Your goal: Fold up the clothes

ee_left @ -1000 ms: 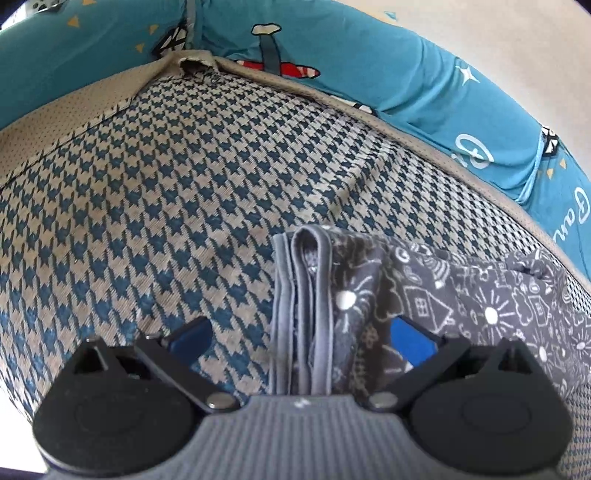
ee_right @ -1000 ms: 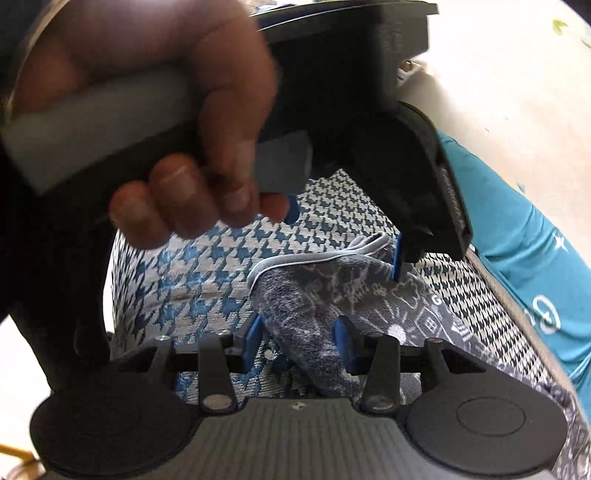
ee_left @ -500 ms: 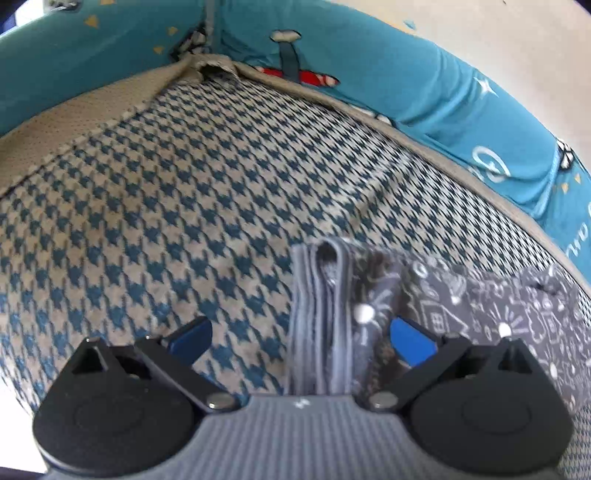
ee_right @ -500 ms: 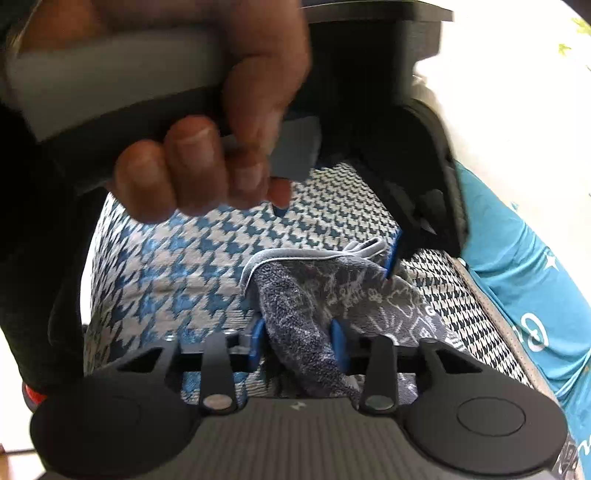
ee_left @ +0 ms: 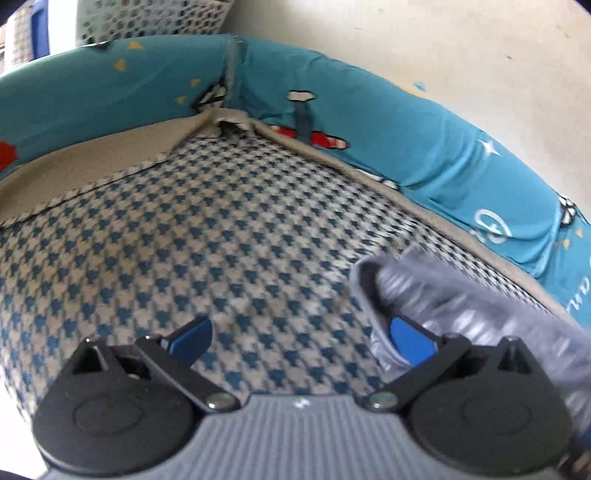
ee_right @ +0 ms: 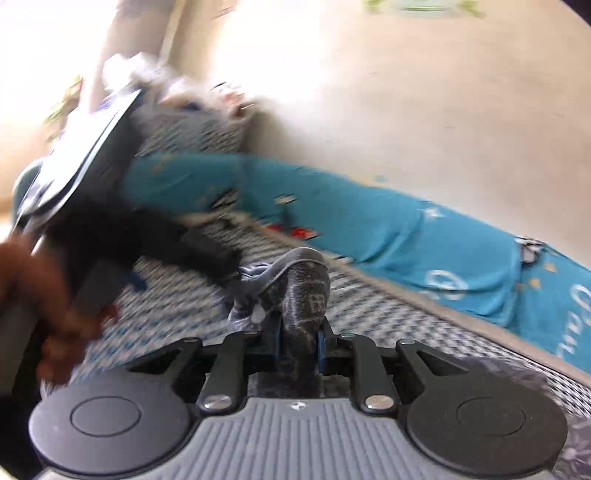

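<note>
while the left gripper (ee_left: 299,334) hangs over the houndstooth mattress (ee_left: 221,258) in the left wrist view, its jaws stand wide apart with only bare checked fabric between them, so it grips nothing. the grey printed garment (ee_left: 461,295) sits off to the right, blurred, its banded edge just behind the right blue pad (ee_left: 410,336), not pinched. teal bumper (ee_left: 406,147) runs round the far edge, a mesh basket (ee_left: 155,18) behind it.

right wrist view: the right gripper (ee_right: 297,341) is clenched on a bunched ridge of the garment (ee_right: 306,291), jaws have just been closing, cloth squeezed between the blue pads and lifted off the mattress (ee_right: 406,314). the person's left hand (ee_right: 48,295) with its tool sits at left, all motion-blurred.

risks, as i judge: the pinch looks thin, on a rolled hump, so a fast lift may pull it free. with the left tool holding nothing, the stacked folds are unanchored and may drag open or slide toward the bumper (ee_right: 369,221).
</note>
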### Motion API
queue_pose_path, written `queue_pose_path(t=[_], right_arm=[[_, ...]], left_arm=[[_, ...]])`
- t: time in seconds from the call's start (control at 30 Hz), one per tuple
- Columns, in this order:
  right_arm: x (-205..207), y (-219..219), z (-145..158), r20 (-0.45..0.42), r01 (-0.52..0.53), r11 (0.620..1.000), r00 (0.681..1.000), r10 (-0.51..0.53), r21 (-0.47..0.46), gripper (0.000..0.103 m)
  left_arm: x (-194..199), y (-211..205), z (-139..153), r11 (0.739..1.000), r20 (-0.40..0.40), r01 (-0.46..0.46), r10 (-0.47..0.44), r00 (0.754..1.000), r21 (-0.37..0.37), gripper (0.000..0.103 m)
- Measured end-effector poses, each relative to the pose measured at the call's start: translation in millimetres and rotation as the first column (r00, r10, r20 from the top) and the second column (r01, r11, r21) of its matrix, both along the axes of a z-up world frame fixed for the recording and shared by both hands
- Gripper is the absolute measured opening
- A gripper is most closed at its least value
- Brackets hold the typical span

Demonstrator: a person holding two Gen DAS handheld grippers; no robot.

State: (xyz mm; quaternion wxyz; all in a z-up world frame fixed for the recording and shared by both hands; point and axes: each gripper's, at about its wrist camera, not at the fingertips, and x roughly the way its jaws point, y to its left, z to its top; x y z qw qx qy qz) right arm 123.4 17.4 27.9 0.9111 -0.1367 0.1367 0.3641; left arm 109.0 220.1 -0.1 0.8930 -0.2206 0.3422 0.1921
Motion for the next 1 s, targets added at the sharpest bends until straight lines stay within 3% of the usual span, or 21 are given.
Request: queue_pose_path(t=[0.17,0.23,0.33,0.57,0.63,0.73,0.77,0.83,0.93,1.0], right_arm=[[22.2,-50.6,26.2,0.001,0.144,0.986,0.989,-0.145,0.087,0.016],[30.2,-73.6,31.1,-0.016,0.203,0.973,0.979,-0.203,0.111,0.016],[36.5,-105.3,30.6,-0.029,0.295,0.947,0.955,-0.294,0.124,0.016],[71.0,-163.5,11.4,-0.065,0.485,0.867,0.874,-0.481,0.114,0.015],[76.5,-175.6,4.1,-0.072,0.538,0.837,0.843,-0.533,0.096,0.015],[87.3,-199.2,-3.8,-0.157,0.617,0.778,0.785,-0.599,0.121,0.015],[90.7,-207.7,-6.4,-0.190,0.643,0.755,0.763,-0.618,0.130,0.016],[98.2,-224.7,-15.1,-0.288,0.709,0.691,0.697,-0.657,0.141,0.016],[107.9,-248.4,-34.6,-0.480,0.798,0.587,0.572,-0.666,0.136,0.016],[107.8,-252.4,-39.1,-0.519,0.808,0.574,0.551,-0.654,0.133,0.018]], left_arm=[[12.6,-29.5,-5.5,0.993,0.050,0.115,-0.113,0.992,-0.024,0.103],[16.9,-45.6,-4.4,0.978,0.105,0.202,-0.197,0.975,-0.044,0.103],[23.6,-71.3,-0.7,0.938,0.184,0.339,-0.322,0.929,-0.066,0.103],[39.4,-127.8,-12.3,0.790,0.247,0.586,-0.540,0.805,-0.181,0.103],[42.7,-139.7,-16.1,0.730,0.267,0.644,-0.589,0.762,-0.228,0.103],[46.8,-153.9,-20.5,0.627,0.311,0.727,-0.656,0.687,-0.281,0.103],[47.0,-159.8,-22.5,0.614,0.309,0.742,-0.674,0.671,-0.269,0.103],[49.5,-170.3,-27.7,0.638,0.260,0.740,-0.693,0.673,-0.214,0.103],[57.8,-174.4,-37.1,0.667,0.237,0.713,-0.673,0.701,-0.214,0.103],[63.4,-177.3,-41.5,0.682,0.235,0.700,-0.660,0.714,-0.213,0.103]])
